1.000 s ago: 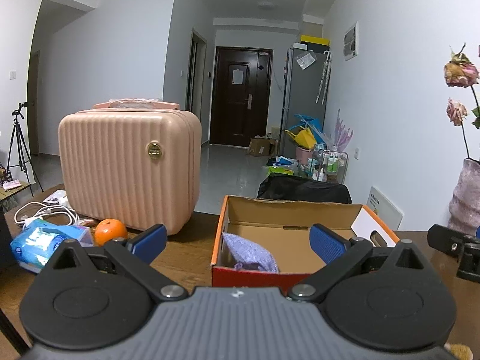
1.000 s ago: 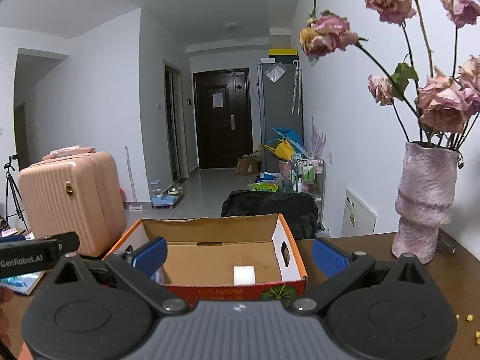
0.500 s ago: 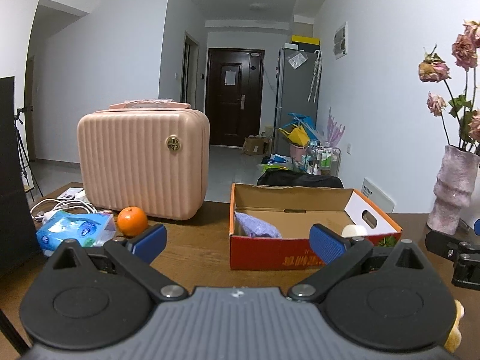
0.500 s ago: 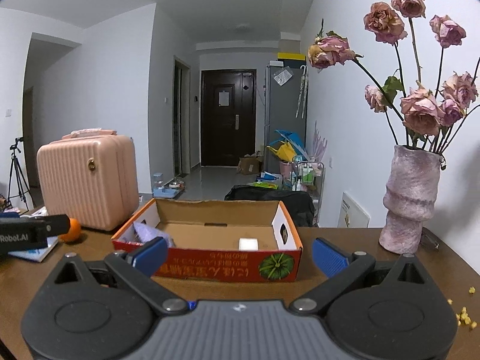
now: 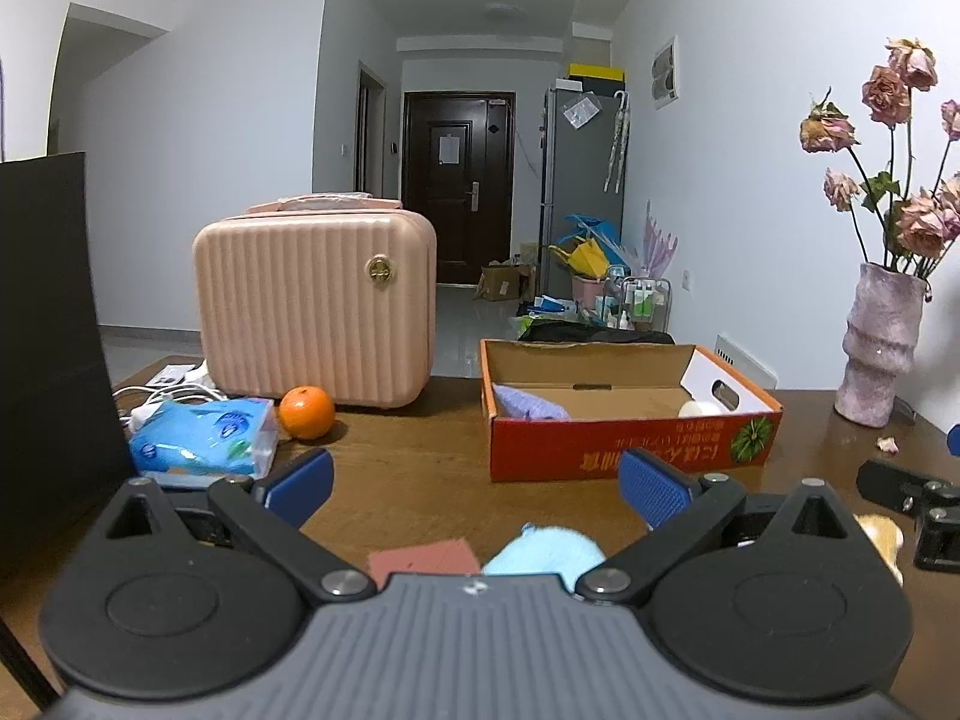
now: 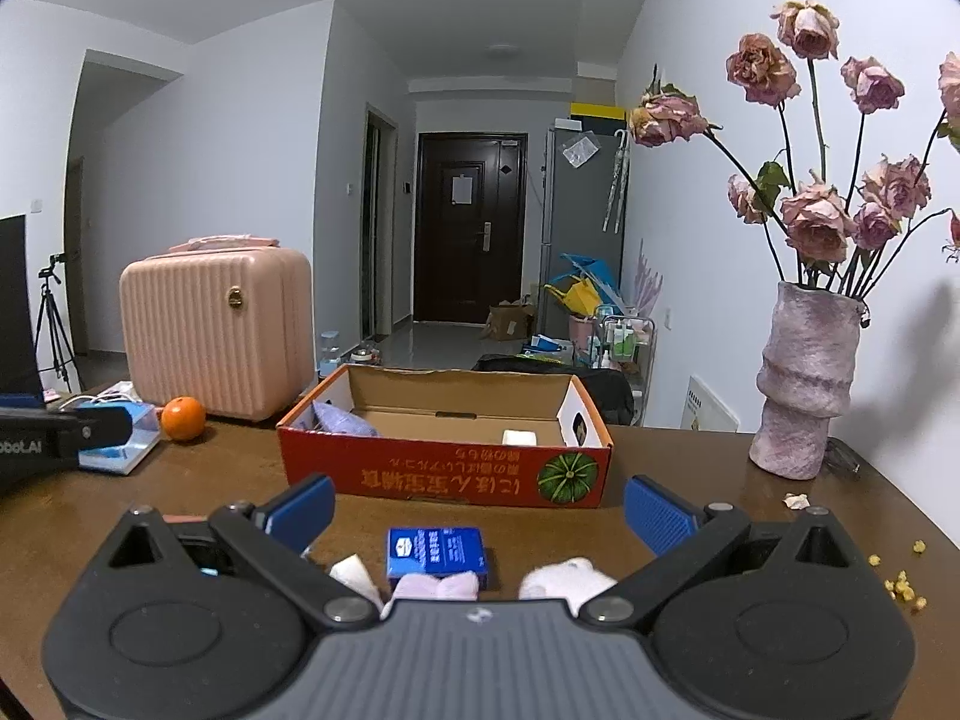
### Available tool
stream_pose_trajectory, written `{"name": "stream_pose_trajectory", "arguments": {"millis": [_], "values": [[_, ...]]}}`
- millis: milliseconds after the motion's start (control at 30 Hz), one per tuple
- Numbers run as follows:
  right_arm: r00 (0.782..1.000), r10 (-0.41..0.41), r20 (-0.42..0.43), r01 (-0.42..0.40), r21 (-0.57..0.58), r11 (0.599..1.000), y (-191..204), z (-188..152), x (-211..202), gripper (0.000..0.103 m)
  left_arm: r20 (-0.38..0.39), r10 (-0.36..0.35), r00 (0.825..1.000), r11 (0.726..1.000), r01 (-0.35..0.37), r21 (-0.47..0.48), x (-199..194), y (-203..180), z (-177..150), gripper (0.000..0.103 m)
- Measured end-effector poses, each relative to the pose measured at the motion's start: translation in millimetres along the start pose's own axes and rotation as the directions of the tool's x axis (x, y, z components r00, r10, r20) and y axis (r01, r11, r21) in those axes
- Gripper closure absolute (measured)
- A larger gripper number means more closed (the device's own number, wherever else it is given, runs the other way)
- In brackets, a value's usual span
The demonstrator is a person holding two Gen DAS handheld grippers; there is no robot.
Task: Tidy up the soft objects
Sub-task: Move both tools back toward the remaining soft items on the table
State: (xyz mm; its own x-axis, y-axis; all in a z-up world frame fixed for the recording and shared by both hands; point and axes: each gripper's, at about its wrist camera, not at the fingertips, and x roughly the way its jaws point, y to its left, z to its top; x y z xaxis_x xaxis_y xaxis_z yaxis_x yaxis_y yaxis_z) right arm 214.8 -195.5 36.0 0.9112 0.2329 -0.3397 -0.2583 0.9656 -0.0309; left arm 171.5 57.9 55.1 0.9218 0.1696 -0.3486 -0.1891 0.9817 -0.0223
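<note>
Compared with 1 second ago, both claws are now farther back from the cardboard box (image 5: 630, 420), and this brings new things into view on the near side of the worktop (image 5: 420, 480). On the left, the pink suitcase (image 5: 315, 306), the orange (image 5: 306, 412) and the blue tissue pack (image 5: 201, 438) are smaller in the left wrist view than before. The left claw (image 5: 474, 483) has its fingers apart and holds nothing; just under it now appear a reddish-brown pad (image 5: 420, 558) and a light blue soft object (image 5: 543, 552), which were not visible earlier. In the box there are already a purple cloth (image 5: 531, 407) at the left end and a small white piece (image 5: 699, 409) near the right end. The right claw (image 6: 480, 507) is also apart and empty, and below it now show a blue packet (image 6: 436, 551), a white roll (image 6: 354, 576), a pale pink plush piece (image 6: 435, 587) and a white fluffy object (image 6: 567, 579). I judge that 2 soft things are stored and that the retreat prepares the next pick, probably from these near objects. The vase (image 6: 807, 384) with dried roses stands to the right of the box, well apart from it.
</note>
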Motion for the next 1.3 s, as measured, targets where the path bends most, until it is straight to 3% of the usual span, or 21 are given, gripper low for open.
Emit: {"name": "stream_pose_trajectory", "arguments": {"millis": [400, 833, 1300], "values": [[0.999, 0.001, -0.032, -0.001, -0.017, 1.000, 20, -21, -39, 0.000, -0.033, 0.006, 0.999, 1.000, -0.005, 0.030, -34, 27, -31, 0.000], [0.991, 0.000, -0.134, -0.005, -0.036, 0.999, 43, -48, -39, 0.000, -0.097, -0.021, 0.995, 0.999, 0.025, 0.037, -29, 47, -61, 0.000], [0.941, 0.027, -0.336, -0.041, -0.035, 0.999, 68, -83, 12, 0.000, -0.159, -0.038, 0.987, 0.999, 0.044, 0.033, -13, 53, -80, 0.000]]}}
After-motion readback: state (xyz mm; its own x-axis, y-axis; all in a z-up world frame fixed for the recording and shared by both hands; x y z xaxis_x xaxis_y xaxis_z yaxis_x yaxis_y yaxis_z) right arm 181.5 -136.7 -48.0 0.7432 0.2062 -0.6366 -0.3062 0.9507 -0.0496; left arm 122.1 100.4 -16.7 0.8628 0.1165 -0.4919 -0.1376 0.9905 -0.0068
